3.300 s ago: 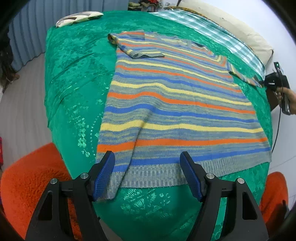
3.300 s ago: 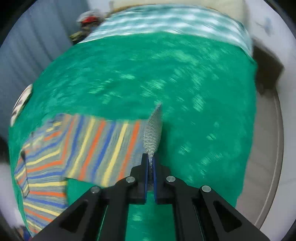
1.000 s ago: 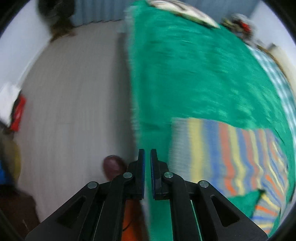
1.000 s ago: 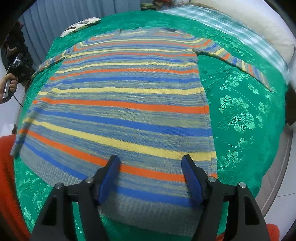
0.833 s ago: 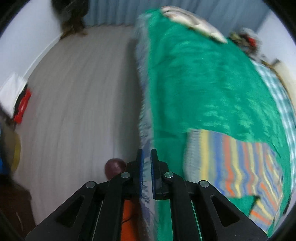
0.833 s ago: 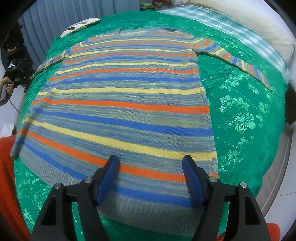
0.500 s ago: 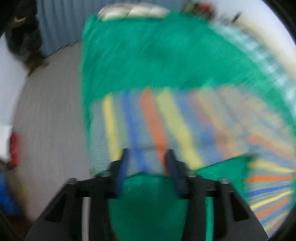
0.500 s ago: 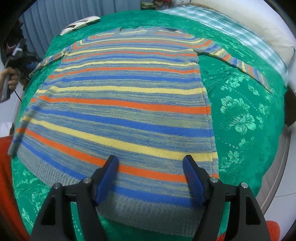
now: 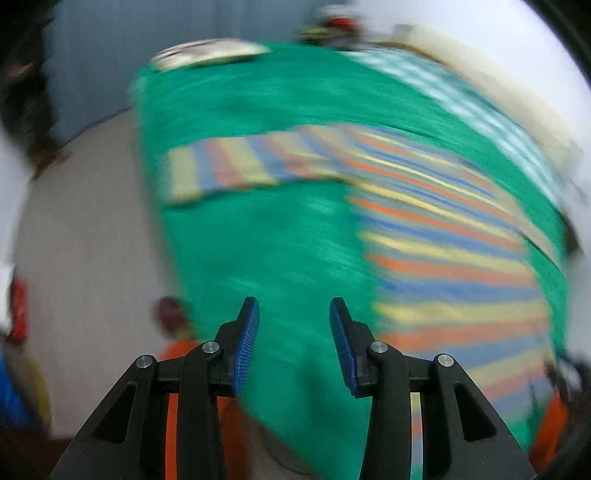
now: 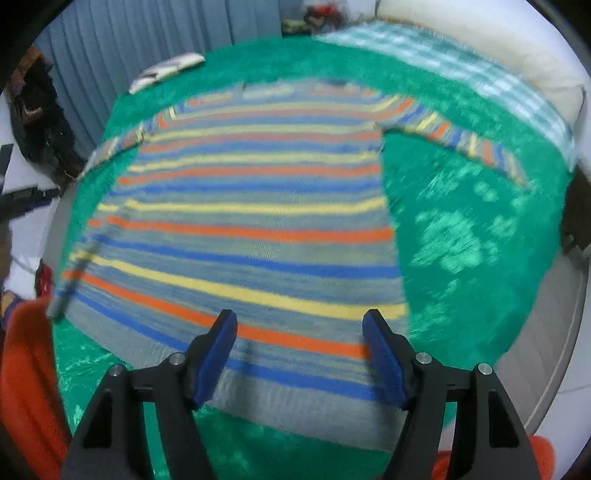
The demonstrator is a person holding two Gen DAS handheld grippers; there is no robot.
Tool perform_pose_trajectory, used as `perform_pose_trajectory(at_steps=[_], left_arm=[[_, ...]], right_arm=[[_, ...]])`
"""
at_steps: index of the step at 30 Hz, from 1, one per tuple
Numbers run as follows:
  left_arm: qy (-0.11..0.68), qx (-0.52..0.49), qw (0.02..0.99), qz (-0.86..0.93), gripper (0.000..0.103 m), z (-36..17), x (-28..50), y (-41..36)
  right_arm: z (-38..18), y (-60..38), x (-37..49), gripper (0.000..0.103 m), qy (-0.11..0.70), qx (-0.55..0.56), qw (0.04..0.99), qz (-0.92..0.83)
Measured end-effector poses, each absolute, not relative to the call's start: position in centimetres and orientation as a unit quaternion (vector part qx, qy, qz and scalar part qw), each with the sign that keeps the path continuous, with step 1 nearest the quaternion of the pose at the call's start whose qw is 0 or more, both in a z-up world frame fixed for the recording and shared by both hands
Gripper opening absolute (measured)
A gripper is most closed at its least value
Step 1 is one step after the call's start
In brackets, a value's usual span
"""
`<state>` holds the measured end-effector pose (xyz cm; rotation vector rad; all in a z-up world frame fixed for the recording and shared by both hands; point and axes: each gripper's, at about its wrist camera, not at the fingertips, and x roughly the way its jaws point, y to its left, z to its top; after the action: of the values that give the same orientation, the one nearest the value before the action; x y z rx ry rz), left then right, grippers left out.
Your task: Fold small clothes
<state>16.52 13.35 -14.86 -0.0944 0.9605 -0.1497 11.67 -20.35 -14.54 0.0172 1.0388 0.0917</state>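
striped sweater (image 10: 255, 236) is seen spread flat, front up, on a green patterned bedspread (image 10: 461, 236), with its grey ribbed hem nearest the right wrist camera and its neck toward the far end of the bed. both sleeves are stretched outward, the one on the right of that view reaching toward a checked cloth (image 10: 443, 55) and a cream pillow (image 10: 517, 48) at the bed's head. the right gripper (image 10: 299, 354) is held above the hem with its blue pads wide apart and nothing clasped between them; the knit is seen beneath the gap, not pressed by either pad. in the blurred left wrist view the left gripper (image 9: 293, 343) is seen over bare bedspread beside the sweater's body, its jaws partly parted after having just been opening, and nothing is caught between them. one sleeve is seen there lying across the bedspread toward the bed's edge and the pale floor (image 9: 85, 258). a white patterned item (image 10: 166, 70) rests at the bed's far corner near blue curtains (image 10: 147, 33). orange fabric (image 10: 29, 387) is visible at the near edge.
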Motion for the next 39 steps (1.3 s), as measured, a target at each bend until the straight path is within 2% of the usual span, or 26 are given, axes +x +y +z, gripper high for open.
perform_pose_trajectory(at_steps=[2,3,4,5,7,13,16,18,19,23,24,27,30,35,39], left_arm=[[0.462,-0.026,0.878,-0.125,0.042,-15.7,14.9,9.1],[0.472,-0.016,0.869,-0.148,0.039,-16.5,14.6,7.1],[0.505,-0.005,0.848,-0.160,0.033,-18.5,14.4,5.0],[0.535,-0.001,0.831,-0.155,0.019,-20.2,14.1,4.0],[0.537,0.006,0.833,-0.131,0.019,-21.9,12.3,3.9],[0.554,0.029,0.823,-0.122,0.019,-20.2,9.4,4.8],[0.544,0.024,0.831,-0.116,0.038,-19.0,6.2,4.9],[0.526,0.019,0.841,-0.122,0.056,-17.5,4.3,4.5],[0.513,0.021,0.849,-0.129,0.060,-16.3,3.8,4.2],[0.442,0.029,0.886,-0.134,0.093,-10.8,3.3,3.0],[0.426,0.024,0.894,-0.135,0.097,-9.7,3.5,2.8],[0.403,0.002,0.903,-0.145,0.097,-7.9,5.1,2.0],[0.396,-0.006,0.908,-0.137,0.097,-8.3,6.9,0.9],[0.415,-0.004,0.902,-0.122,0.097,-12.4,8.7,-1.2],[0.413,0.020,0.902,-0.128,0.097,-15.1,7.9,-1.8]], right_arm=[[-14.6,-20.2,11.5,0.070,0.499,0.005,0.863,0.073],[-14.9,-20.2,11.4,0.068,0.505,0.007,0.859,0.087],[-15.7,-20.1,11.3,0.067,0.517,0.008,0.851,0.097],[-16.9,-20.0,11.1,0.066,0.540,0.005,0.836,0.101],[-18.6,-20.3,9.9,0.066,0.550,-0.003,0.829,0.096],[-18.0,-20.2,7.3,0.066,0.551,-0.022,0.831,0.070],[-17.2,-20.5,6.5,0.066,0.552,-0.010,0.832,0.058],[-16.4,-20.7,5.3,0.066,0.552,0.004,0.832,0.055],[-15.8,-20.9,4.5,0.066,0.545,0.013,0.836,0.056],[-13.6,-21.5,3.3,0.066,0.519,0.034,0.853,0.053],[-13.1,-21.6,3.3,0.066,0.512,0.039,0.856,0.053],[-11.8,-21.7,3.6,0.066,0.502,0.055,0.861,0.052],[-10.9,-21.8,4.3,0.067,0.494,0.087,0.862,0.066],[-9.4,-22.3,6.6,0.067,0.479,0.121,0.865,0.084],[-8.3,-27.2,9.6,0.067,0.448,0.191,0.871,0.069]])
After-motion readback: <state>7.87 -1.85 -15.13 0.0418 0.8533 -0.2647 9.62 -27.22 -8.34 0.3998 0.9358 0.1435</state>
